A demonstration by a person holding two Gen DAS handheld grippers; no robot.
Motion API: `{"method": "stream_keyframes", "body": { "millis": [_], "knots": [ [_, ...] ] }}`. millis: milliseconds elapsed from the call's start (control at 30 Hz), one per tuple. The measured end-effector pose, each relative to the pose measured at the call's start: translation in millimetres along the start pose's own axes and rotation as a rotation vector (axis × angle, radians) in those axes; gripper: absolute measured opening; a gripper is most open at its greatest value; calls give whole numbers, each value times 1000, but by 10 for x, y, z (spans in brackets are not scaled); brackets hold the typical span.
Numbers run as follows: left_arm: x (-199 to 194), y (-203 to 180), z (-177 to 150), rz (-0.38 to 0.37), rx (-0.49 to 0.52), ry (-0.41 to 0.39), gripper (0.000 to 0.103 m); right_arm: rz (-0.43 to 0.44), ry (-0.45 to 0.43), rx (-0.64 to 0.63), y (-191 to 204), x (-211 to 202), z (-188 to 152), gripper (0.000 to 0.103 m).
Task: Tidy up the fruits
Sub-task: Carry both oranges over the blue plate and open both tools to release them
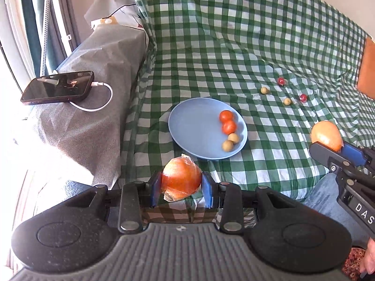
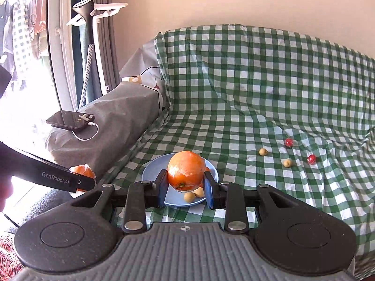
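My left gripper [image 1: 181, 189] is shut on a plastic-wrapped orange [image 1: 181, 179], held just in front of the blue plate [image 1: 192, 126]. The plate holds two small red tomatoes [image 1: 227, 121] and two small tan fruits [image 1: 230, 141]. My right gripper [image 2: 186, 187] is shut on a second wrapped orange [image 2: 186, 171], held above the plate [image 2: 152, 171]. It also shows at the right of the left wrist view [image 1: 327, 135]. Two tan fruits [image 1: 264, 90] and two red ones [image 1: 280, 81] lie loose on the green checked cloth beyond the plate.
A phone [image 1: 58, 87] on a white charging cable lies on the grey-covered armrest [image 1: 98, 121] at left. The checked cloth [image 1: 234, 35] covers the seat and backrest. A garment steamer [image 2: 90, 35] stands by the window. An orange cushion [image 1: 366, 70] sits at far right.
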State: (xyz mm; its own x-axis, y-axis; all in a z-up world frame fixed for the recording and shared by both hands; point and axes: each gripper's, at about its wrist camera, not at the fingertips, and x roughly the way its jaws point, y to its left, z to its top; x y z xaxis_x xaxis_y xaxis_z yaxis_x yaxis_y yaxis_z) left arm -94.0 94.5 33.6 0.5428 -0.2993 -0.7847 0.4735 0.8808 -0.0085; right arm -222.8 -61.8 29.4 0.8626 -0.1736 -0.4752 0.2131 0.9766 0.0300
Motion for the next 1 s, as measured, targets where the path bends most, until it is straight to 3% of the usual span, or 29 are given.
{"method": "stream_keyframes", "body": {
  "millis": [1000],
  "knots": [
    [287, 152, 136, 3, -47, 43, 40, -28, 98, -24, 25, 325, 4, 33]
  ]
}}
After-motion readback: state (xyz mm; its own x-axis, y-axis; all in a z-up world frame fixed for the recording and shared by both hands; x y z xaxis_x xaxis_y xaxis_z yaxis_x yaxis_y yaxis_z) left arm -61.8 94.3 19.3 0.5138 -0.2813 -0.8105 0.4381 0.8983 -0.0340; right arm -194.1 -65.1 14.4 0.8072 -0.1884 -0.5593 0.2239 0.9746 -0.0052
